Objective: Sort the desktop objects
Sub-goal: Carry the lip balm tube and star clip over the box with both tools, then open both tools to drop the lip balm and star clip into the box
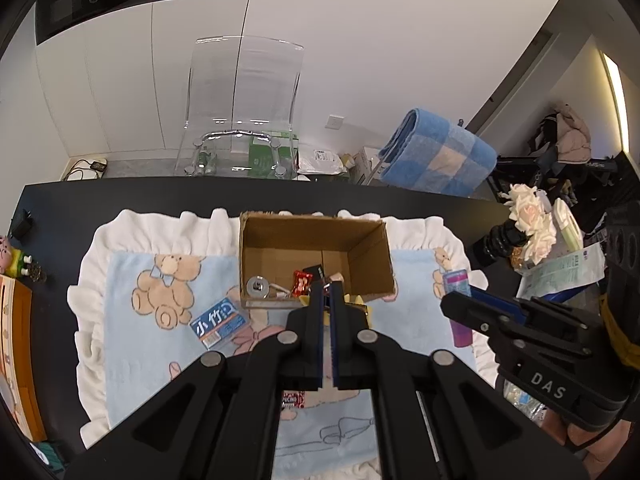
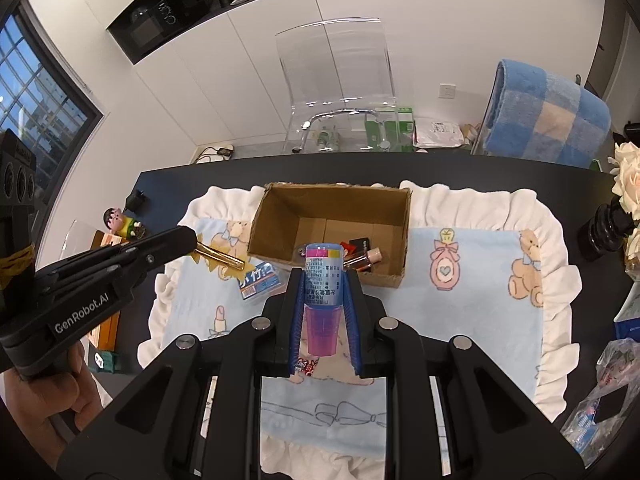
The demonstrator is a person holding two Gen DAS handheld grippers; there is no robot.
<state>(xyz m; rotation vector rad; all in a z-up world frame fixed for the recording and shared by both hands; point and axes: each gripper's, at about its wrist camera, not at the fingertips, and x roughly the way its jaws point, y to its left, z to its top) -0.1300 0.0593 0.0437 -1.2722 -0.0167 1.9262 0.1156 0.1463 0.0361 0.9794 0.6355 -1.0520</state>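
Observation:
My left gripper [image 1: 328,288] hovers at the near wall of the open cardboard box [image 1: 368,256], shut on a gold hair clip with a yellow star [image 2: 222,259]. In the left wrist view the clip's yellow star [image 1: 362,307] peeks out beside the fingers. My right gripper [image 2: 323,276] is shut on a blue-and-pink bottle [image 2: 323,280], held above the blanket just short of the box [image 2: 280,220]. The box holds a metal disc [image 1: 258,285], a red wrapper [image 1: 301,283] and a lip gloss tube [image 2: 362,259]. A blue packet [image 1: 218,322] lies on the blanket.
A bear-print blanket [image 1: 132,320] covers the black table. A red sachet [image 1: 294,398] lies under my left gripper. White flowers in a black vase [image 1: 528,220] and papers stand right, a plastic bag [image 2: 608,400] near right. A figurine [image 1: 12,258] and wooden box [image 1: 20,340] are left.

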